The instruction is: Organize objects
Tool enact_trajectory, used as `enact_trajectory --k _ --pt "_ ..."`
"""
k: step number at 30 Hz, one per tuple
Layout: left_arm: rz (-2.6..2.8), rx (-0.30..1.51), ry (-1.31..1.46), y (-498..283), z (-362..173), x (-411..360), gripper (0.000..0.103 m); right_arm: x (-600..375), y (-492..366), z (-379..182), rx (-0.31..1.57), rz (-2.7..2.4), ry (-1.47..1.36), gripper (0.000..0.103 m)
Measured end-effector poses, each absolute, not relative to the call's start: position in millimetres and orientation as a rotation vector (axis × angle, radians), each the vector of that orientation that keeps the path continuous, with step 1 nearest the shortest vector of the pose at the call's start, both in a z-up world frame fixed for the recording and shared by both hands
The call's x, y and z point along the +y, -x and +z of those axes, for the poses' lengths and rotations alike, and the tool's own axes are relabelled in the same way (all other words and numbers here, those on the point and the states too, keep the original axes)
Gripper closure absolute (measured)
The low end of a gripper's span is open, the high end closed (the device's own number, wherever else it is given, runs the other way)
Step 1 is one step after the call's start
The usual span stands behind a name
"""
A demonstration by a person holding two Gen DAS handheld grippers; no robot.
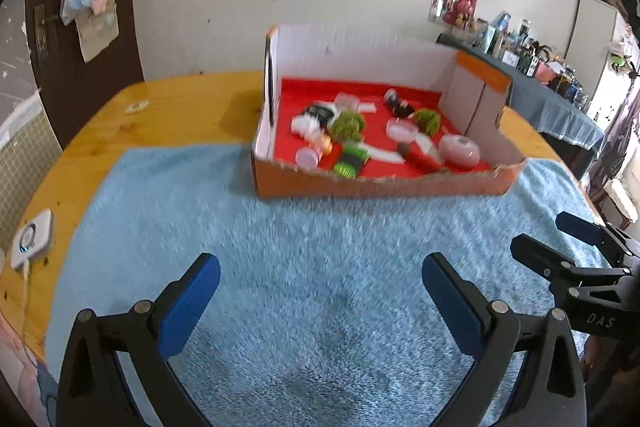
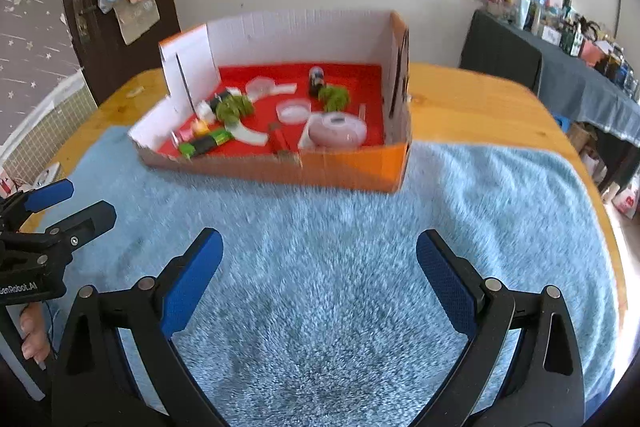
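An orange cardboard box (image 1: 380, 185) (image 2: 352, 169) with a red floor stands on the blue fluffy towel (image 1: 320, 247) (image 2: 320, 247). Inside lie several small things: green pompoms (image 1: 347, 125) (image 2: 234, 107), a pink round case (image 1: 460, 151) (image 2: 338, 131), clear round lids (image 1: 402, 131) (image 2: 294, 109), a green and black tube (image 1: 352, 161) (image 2: 206, 143) and white strips. My left gripper (image 1: 320, 277) hovers open over the towel, well short of the box, with nothing between its fingers. My right gripper (image 2: 318, 265) is open too, empty, beside the left one.
The towel covers a yellow wooden table (image 1: 180, 107) (image 2: 460, 99). A white device (image 1: 34, 239) with a cord lies at the table's left edge. A wall with hanging bags stands behind. A cluttered dark-covered side table (image 2: 560, 67) stands to the right.
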State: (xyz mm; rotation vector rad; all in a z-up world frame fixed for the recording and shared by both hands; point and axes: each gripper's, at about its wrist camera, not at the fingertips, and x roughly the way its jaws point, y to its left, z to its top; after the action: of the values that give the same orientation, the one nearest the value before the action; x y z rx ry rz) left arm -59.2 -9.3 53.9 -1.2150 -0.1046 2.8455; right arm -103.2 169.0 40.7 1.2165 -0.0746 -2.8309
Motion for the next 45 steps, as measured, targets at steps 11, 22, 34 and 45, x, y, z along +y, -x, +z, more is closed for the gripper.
enact_trajectory --k 11,22,34,45 --pt "2.793 -0.117 1.359 74.0 14.6 -8.3 0.000 168.2 114.1 9.2 -0.050 -2.823 -1.355 0.004" --pt "2.844 -0.043 1.379 81.5 8.1 -2.4 0.000 171.0 115.2 1.9 -0.024 -2.858 -1.401 0.000" --pt "2.867 -0.043 1.376 83.8 7.8 0.1 0.000 175.4 117.0 1.6 -0.056 -2.892 -1.406 0.000" --pt "2.868 -0.039 1.368 82.1 8.0 0.1 0.000 172.6 120.6 1.1 -0.050 -2.903 -1.401 0.000"
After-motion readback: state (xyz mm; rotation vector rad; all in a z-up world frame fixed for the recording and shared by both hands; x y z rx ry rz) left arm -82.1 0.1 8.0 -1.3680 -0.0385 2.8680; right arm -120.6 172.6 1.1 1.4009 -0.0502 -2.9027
